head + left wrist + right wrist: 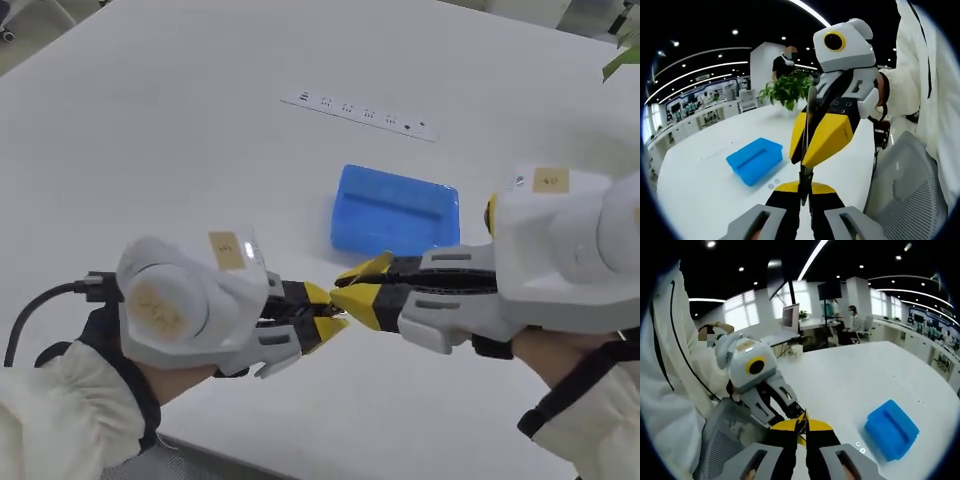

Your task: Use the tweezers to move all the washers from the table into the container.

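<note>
Steel tweezers [810,107] look thin, stiff, slippery; we pinch them at lower centre in the left tool [805,189]; right tool [801,162] narrow around them, clamp unclear.

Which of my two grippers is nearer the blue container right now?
The right gripper: in the head view its yellow tongs lie right by the near edge of the container, while the left gripper sits farther back toward you.

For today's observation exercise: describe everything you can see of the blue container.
The blue container is a shallow rectangular tray, plastic-looking, with rounded corners and a raised rim. It sits flat on the white table, beyond the left gripper and right gripper, touched by neither. Two washers lie just beside it.
</note>
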Available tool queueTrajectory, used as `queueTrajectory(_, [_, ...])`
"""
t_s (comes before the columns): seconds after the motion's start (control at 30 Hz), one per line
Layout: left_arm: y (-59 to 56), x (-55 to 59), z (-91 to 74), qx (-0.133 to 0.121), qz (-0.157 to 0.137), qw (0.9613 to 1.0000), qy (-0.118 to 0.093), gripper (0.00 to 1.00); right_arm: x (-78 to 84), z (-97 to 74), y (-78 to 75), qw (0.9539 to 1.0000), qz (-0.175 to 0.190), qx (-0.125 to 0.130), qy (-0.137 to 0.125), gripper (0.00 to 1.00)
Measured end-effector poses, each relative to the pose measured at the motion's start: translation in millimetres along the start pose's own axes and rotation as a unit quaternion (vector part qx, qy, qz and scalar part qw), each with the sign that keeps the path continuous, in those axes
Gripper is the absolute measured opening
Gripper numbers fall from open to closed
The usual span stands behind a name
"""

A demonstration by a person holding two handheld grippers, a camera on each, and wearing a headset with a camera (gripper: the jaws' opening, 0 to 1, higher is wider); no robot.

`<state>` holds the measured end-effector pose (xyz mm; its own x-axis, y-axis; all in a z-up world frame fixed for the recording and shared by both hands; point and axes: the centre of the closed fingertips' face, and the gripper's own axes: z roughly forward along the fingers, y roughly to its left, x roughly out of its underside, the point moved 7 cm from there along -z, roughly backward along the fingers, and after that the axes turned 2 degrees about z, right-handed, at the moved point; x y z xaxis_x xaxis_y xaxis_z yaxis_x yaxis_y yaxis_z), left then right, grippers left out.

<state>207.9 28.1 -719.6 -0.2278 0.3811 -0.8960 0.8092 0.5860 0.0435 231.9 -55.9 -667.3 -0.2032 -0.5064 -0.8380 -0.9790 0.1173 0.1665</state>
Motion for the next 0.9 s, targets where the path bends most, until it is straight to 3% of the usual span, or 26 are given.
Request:
queueTrajectory(0.13, [0.2,2.4,3.4,0.005,-0.012,0.9999,0.011,0.03,2.8,2.7,0.6,0.9999,0.005,-0.005,0.012,0.01])
queueTrajectory(0.2, [0.7,5.4,4.5,-0.009,-0.014,0.9997,0.019,0.05,4.4,5.9,-0.6,0.9998,0.003,0.002,0.017,0.01])
queueTrajectory(0.3, [2.1,11.1,0.8,-0.025,-0.042,0.9983,0.032,0.16,6.3,9.6,-9.3,0.9995,0.014,0.019,0.02,0.01])
queueTrajectory(0.47, [7.2,26.9,-19.2,-0.058,-0.077,0.9939,0.053,0.23,23.5,18.1,-30.0,0.9971,0.027,0.049,0.051,0.01])
queueTrajectory(0.6, [6.8,34.0,-37.2,-0.091,-0.115,0.9874,0.06,0.34,35.6,23.5,-48.1,0.9953,0.037,0.069,0.057,0.01])
queueTrajectory(0.7, [4.4,39.9,-50.5,-0.123,-0.149,0.979,0.067,0.43,41.9,26.6,-60.3,0.9937,0.043,0.085,0.059,0.01])
queueTrajectory(0.9, [-5.1,44.3,-72.6,-0.167,-0.165,0.9693,0.073,0.49,50.0,36.0,-84.0,0.9902,0.049,0.112,0.068,0.01])
